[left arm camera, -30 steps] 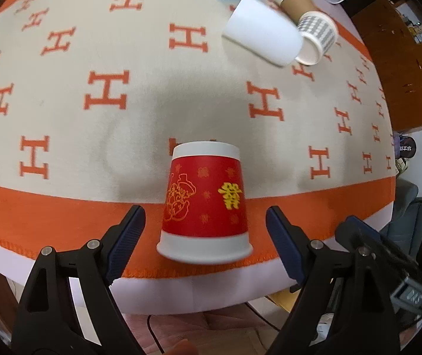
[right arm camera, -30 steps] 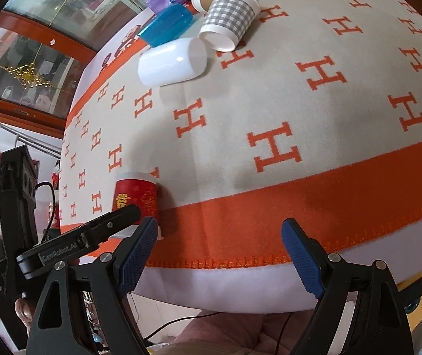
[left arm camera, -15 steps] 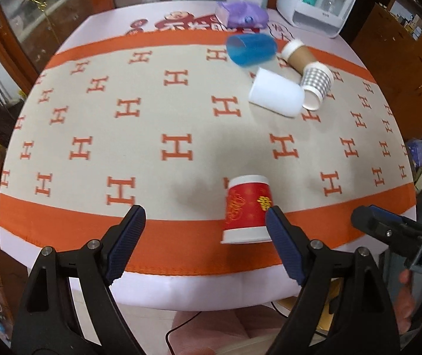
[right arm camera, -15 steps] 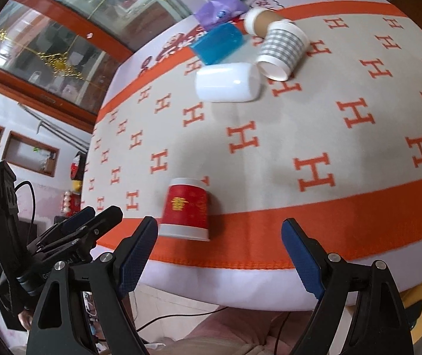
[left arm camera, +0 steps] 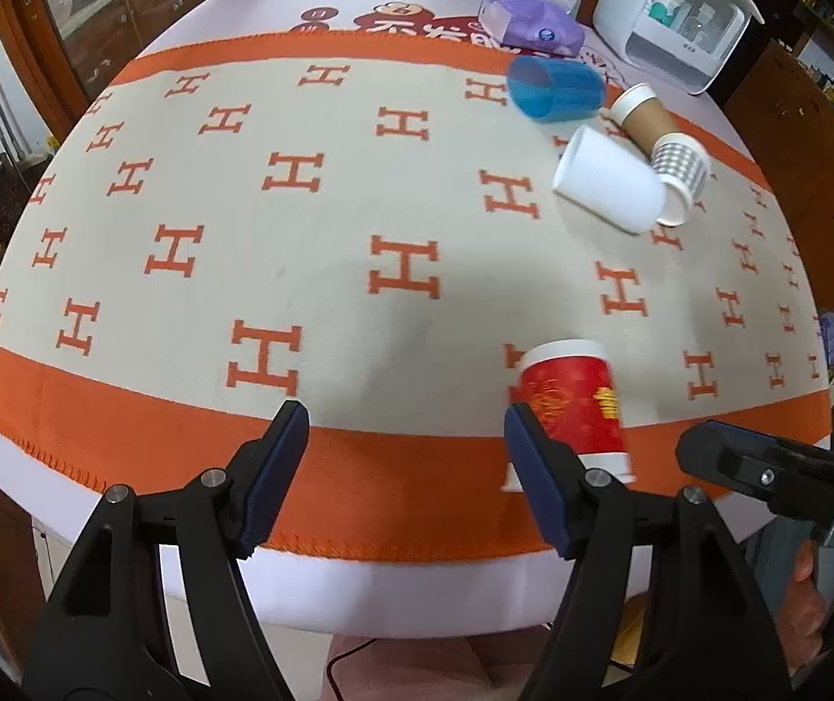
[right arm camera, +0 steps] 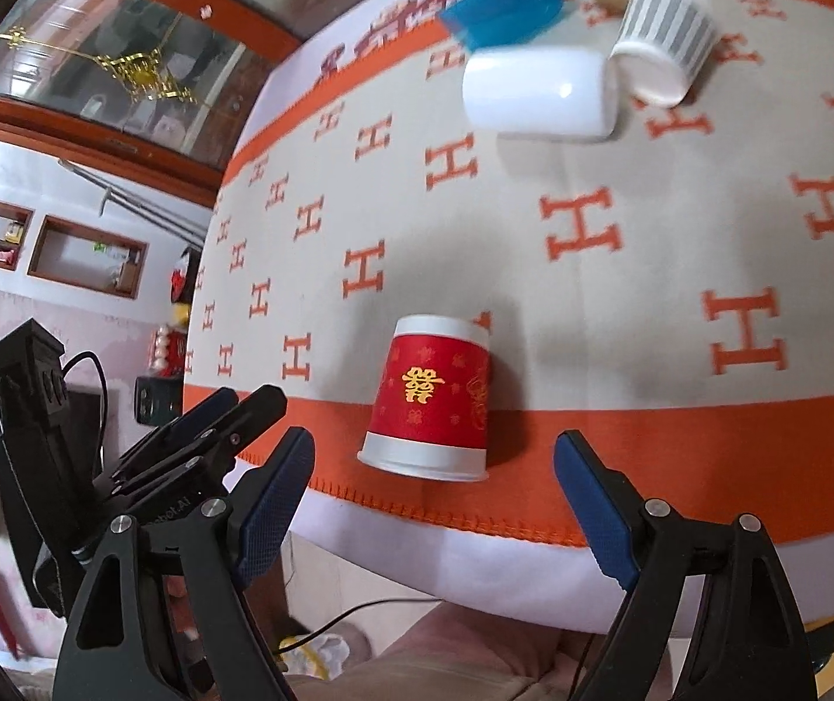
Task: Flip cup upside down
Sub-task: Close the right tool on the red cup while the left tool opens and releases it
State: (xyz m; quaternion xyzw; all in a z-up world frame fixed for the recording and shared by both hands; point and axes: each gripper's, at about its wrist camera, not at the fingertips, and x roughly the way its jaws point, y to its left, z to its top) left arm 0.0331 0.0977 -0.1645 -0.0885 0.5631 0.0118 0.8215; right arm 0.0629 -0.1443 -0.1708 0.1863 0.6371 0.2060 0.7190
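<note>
A red paper cup (right arm camera: 431,403) with gold print stands upside down, rim down, on the orange border near the table's front edge. It also shows in the left wrist view (left arm camera: 577,403), partly behind my left gripper's right finger. My left gripper (left arm camera: 405,467) is open and empty, pulled back off the front edge, with the cup to its right. My right gripper (right arm camera: 434,502) is open and empty, just in front of the cup, which sits between its fingers' line of sight. The left gripper also shows in the right wrist view (right arm camera: 207,438).
Several cups lie on their sides at the far right: a blue one (left arm camera: 554,87), a white one (left arm camera: 610,187), a grey striped one (left arm camera: 680,175) and a brown one (left arm camera: 642,117). A tissue pack (left arm camera: 528,23) and a white appliance (left arm camera: 674,11) stand behind them.
My left gripper has pulled back and to the left, away from the red cup. My right gripper has moved left to face the cup. The cup stays upside down.
</note>
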